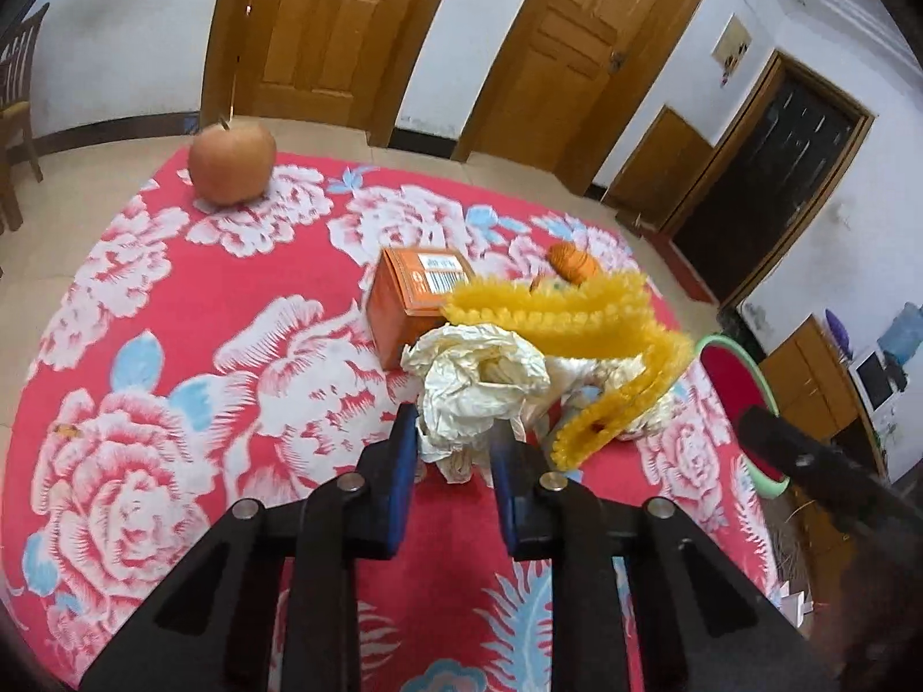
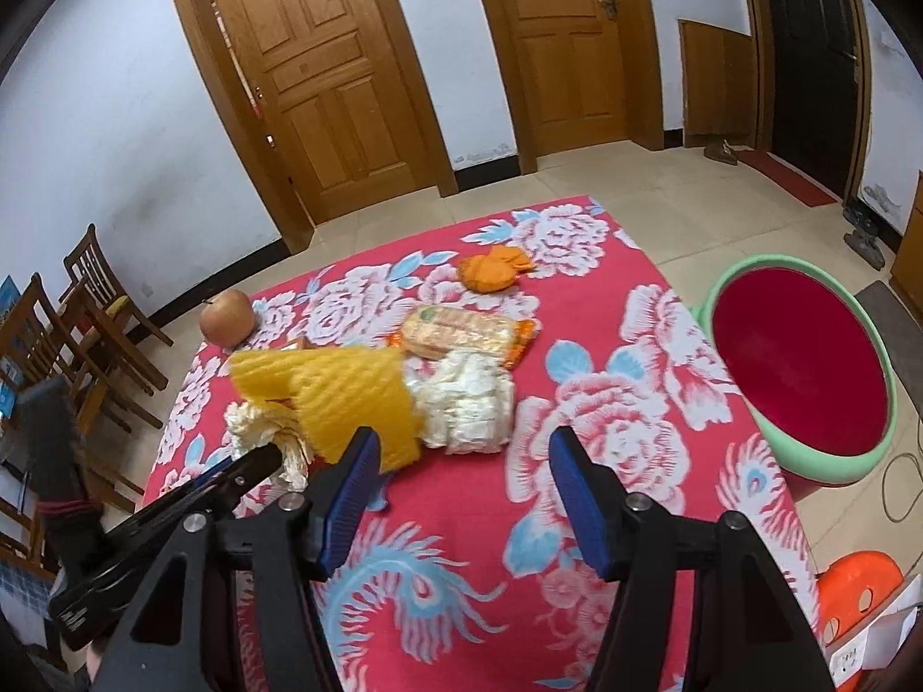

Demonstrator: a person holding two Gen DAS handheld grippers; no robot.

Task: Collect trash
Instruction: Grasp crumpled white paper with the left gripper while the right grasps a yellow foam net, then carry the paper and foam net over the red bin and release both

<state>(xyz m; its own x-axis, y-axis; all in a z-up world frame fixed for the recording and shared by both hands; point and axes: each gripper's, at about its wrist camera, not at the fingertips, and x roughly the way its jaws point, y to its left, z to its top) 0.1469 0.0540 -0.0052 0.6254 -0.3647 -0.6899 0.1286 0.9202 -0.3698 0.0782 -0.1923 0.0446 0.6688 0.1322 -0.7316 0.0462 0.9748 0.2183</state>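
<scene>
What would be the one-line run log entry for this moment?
left hand-held gripper: shut on crumpled paper | right hand-held gripper: open, empty | yellow foam net: on table | basin: empty

Walls: white plaster with a dark skirting (image 2: pixel 369 213) along the bottom.
Doors: two panelled wooden doors (image 2: pixel 323 75) shut side by side; a dark doorway (image 2: pixel 819 52) to the right.
Floor: pale beige tiles (image 2: pixel 663 196); a small red mat (image 2: pixel 790 176) before the dark doorway.
Furniture: slat-backed wooden chairs (image 2: pixel 98 311) by the left wall.
Light: soft and even.
</scene>
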